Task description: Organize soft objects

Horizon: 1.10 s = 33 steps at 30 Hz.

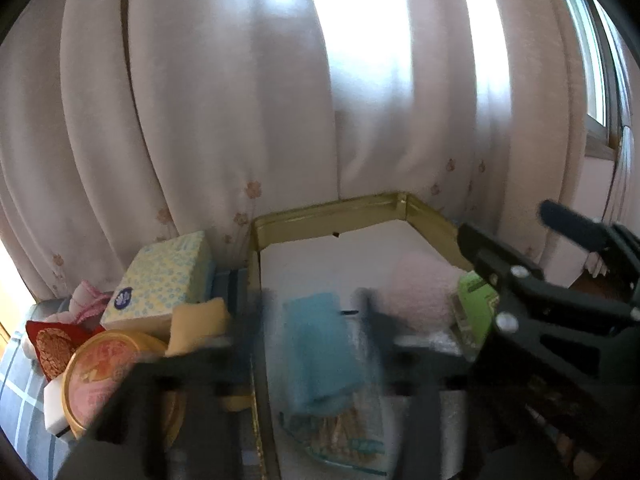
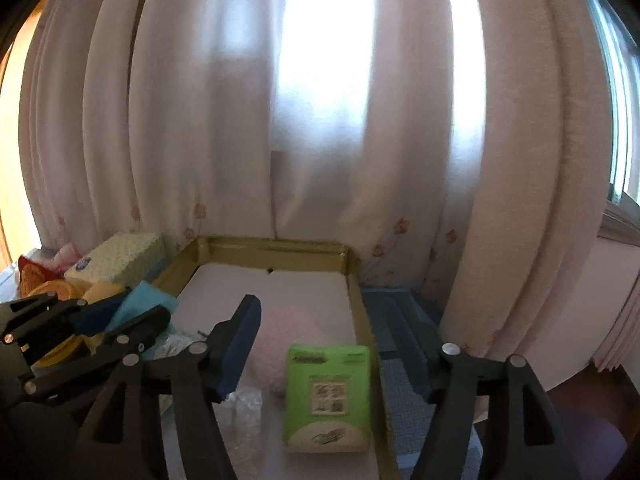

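Note:
A gold-walled box [image 1: 332,210] with a white floor stands against the curtain; it also shows in the right wrist view [image 2: 276,250]. Inside lie a pink fluffy thing [image 1: 420,292], a green tissue pack [image 2: 326,396] and clear plastic bags. My left gripper [image 1: 316,336] is blurred, its fingers standing either side of a folded blue cloth [image 1: 320,348] over the box; whether they press it is unclear. My right gripper [image 2: 332,356] is open, fingers wide apart around the green pack [image 1: 476,312], not touching it.
Left of the box lie a yellow-and-blue tissue pack [image 1: 160,280], a yellow sponge [image 1: 198,324], a round pink-lidded tin [image 1: 104,376], a red packet [image 1: 52,344] and pink cloth [image 1: 90,300]. A checked blue cover [image 1: 16,396] lies underneath. Curtains hang behind.

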Motion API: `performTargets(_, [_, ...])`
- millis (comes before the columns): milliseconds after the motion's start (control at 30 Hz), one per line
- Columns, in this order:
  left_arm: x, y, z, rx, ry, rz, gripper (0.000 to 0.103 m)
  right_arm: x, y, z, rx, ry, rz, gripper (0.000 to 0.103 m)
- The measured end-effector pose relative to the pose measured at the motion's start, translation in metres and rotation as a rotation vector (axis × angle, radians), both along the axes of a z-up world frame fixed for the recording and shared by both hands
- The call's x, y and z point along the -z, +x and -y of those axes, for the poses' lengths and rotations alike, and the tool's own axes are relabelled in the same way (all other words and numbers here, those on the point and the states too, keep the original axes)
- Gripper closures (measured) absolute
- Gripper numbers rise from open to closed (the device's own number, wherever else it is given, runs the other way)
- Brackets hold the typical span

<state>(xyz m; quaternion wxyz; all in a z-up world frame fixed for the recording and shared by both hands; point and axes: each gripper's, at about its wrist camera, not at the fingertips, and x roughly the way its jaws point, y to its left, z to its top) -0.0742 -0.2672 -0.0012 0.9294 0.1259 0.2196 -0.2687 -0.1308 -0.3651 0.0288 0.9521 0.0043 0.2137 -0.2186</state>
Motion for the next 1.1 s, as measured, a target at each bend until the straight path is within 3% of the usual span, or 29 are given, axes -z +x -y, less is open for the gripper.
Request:
performTargets(33, [-0.003,-0.007,-0.002,0.003,-0.012,0.039,0.004,-0.002,-0.005,0.000,0.009,0.005,0.030,0.012])
performTargets(67, [-0.006,-0.016,-0.003,0.008,-0.025,0.095,0.000,-0.004,-0.011,0.001,0.016,0.010,0.062,0.009])
performTargets(133, [-0.008,-0.032,0.000,0.026,-0.002,0.201,0.000,-0.007,-0.021,0.000,0.026,0.016,0.118,0.009])
performTargets(233, [-0.007,-0.040,0.006,0.039,0.045,0.241,0.000,-0.008,-0.023,-0.001,0.043,0.015,0.126,0.008])
performTargets(1100, [-0.009,-0.019,-0.040,-0.068,-0.030,0.152,0.000,-0.011,-0.028,-0.006,0.094,0.005,0.137,0.009])
